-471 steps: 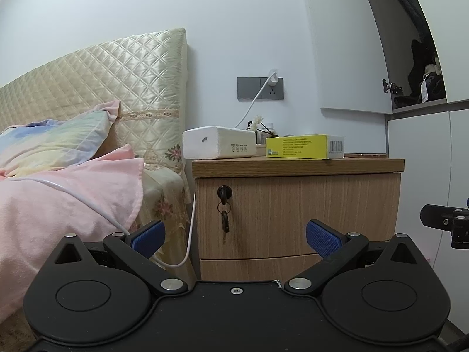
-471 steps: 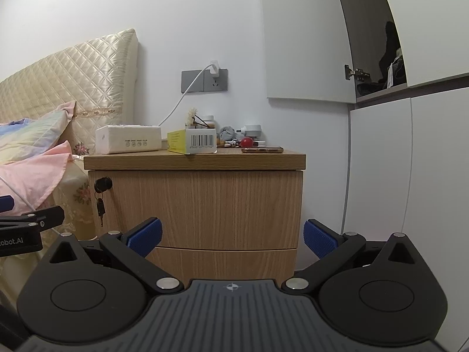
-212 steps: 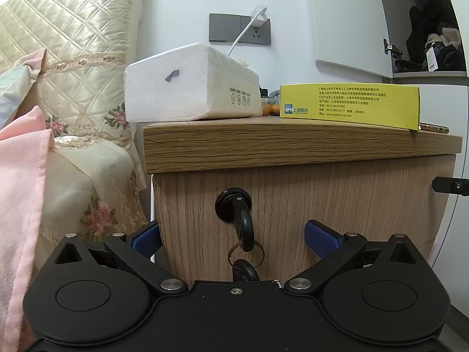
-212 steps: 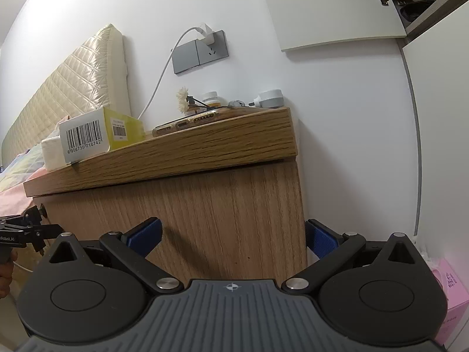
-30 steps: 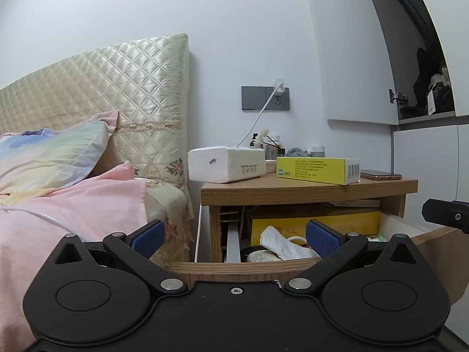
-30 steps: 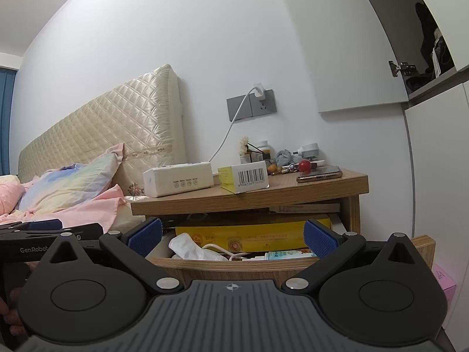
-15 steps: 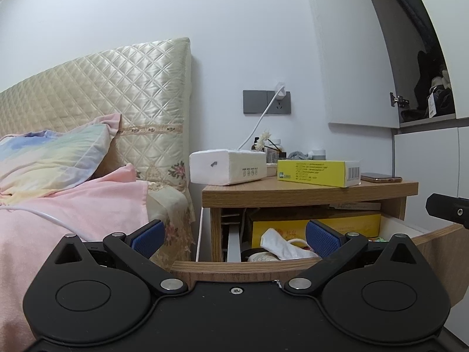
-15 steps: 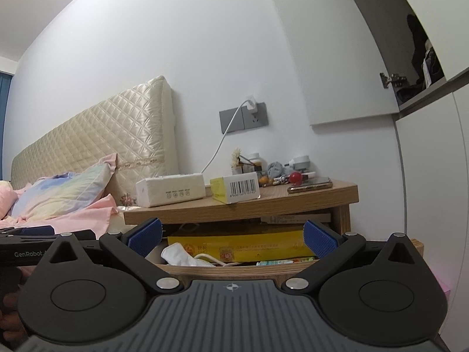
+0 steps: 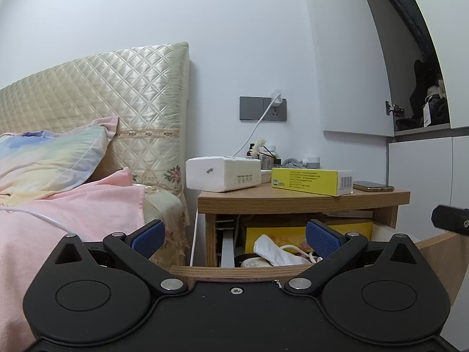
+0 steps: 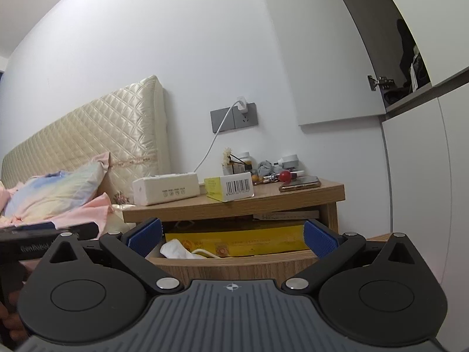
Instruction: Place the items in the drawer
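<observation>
Change since earlier: the drawer of the counter was shut with a key hanging in its lock; it is now standing pulled out, and over the last second both cameras are drawing back and tilting up a little.
Meaning for the task: the opening step is looking done; the placing is not yet begun, since the items are all sitting on top of the counter.
Left gripper: its fingers are spread wide, holding nothing, hovering just in front of the drawer's front edge.
Drawer contents: a crumpled white mask, a white cable and a flat yellow carton are lying inside; the carton's print is too small to read.
Tissue pack: it is sitting at the left end of the counter, showing a row of small icons but no legible words.
Yellow box: it is lying in the middle of the counter, carrying a barcode on its white end; the digits and side text are too blurred to read.
Phone: it is lying flat towards the right end, near a red ball and small clutter.
Right gripper: its fingers are also spread wide and empty, facing the open drawer.
Readable writing: "GenRobot" is showing, partly cut off, on the left gripper's body in the right wrist view.
</observation>
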`<action>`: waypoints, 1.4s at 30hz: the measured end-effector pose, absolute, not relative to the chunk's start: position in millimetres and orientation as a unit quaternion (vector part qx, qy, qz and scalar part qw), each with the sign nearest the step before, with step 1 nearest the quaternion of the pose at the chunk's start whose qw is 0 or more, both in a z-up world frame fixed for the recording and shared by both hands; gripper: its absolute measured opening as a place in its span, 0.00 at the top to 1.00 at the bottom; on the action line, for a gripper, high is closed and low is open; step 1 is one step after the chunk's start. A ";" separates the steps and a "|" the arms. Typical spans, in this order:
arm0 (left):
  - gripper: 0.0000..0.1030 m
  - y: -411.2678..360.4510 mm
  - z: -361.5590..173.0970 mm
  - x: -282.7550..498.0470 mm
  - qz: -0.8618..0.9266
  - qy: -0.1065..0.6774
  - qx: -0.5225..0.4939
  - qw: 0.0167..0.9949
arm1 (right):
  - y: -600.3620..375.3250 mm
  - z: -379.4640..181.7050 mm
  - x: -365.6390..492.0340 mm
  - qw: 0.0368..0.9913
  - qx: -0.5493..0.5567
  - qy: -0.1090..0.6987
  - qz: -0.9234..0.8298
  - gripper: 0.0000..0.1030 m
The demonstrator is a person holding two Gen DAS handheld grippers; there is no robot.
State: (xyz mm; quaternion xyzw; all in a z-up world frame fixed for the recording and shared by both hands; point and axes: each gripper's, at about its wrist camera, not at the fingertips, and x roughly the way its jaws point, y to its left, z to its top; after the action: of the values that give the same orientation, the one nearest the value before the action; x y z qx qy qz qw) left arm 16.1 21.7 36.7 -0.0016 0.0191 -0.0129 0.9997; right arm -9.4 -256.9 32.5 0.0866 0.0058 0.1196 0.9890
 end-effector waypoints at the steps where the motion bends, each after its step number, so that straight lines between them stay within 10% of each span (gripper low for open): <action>1: 0.01 21.4 36.7 15.5 -0.014 0.019 -0.002 1.000 | -255.7 32.6 -10.1 0.989 0.083 0.005 0.118 0.00; 42: 0.01 7.0 30.1 10.9 -0.037 0.032 -0.003 0.999 | -256.8 31.8 -8.2 0.986 0.082 0.035 0.137 0.00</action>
State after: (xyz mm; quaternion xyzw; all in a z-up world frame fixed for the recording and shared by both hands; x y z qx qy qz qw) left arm 10.9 7.0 30.1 -0.0032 0.0315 -0.0372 0.9988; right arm -8.2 -256.8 31.8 0.0824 0.0354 0.1371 0.9865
